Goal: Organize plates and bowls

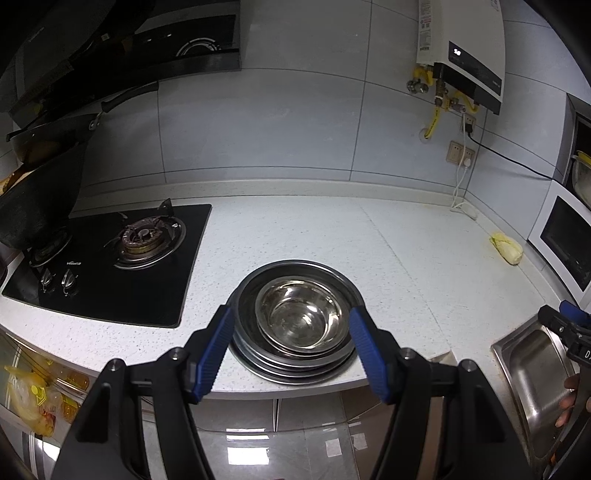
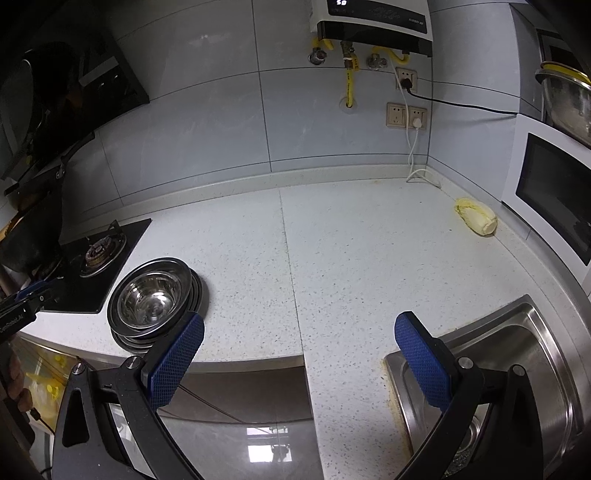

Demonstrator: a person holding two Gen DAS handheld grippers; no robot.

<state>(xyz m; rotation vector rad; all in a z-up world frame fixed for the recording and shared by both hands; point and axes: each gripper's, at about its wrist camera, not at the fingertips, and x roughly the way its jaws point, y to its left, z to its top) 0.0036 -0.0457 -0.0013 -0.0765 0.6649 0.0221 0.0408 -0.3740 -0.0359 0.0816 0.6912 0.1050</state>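
Left wrist view: looks forward and down along its own blue pads, from off the table's front edge toward the tiled back wall. The stacked steel dishes sit close, just beyond and between its jaws; hob left of them, sink right.

Right wrist view: same downward tilt, further right. Dishes just beyond its left pad, sink behind its right pad.

Shared: dishes, hob, sink, cabbage, water heater.

Black-framed tongs with blue ribbed pads (silver pivot screws)
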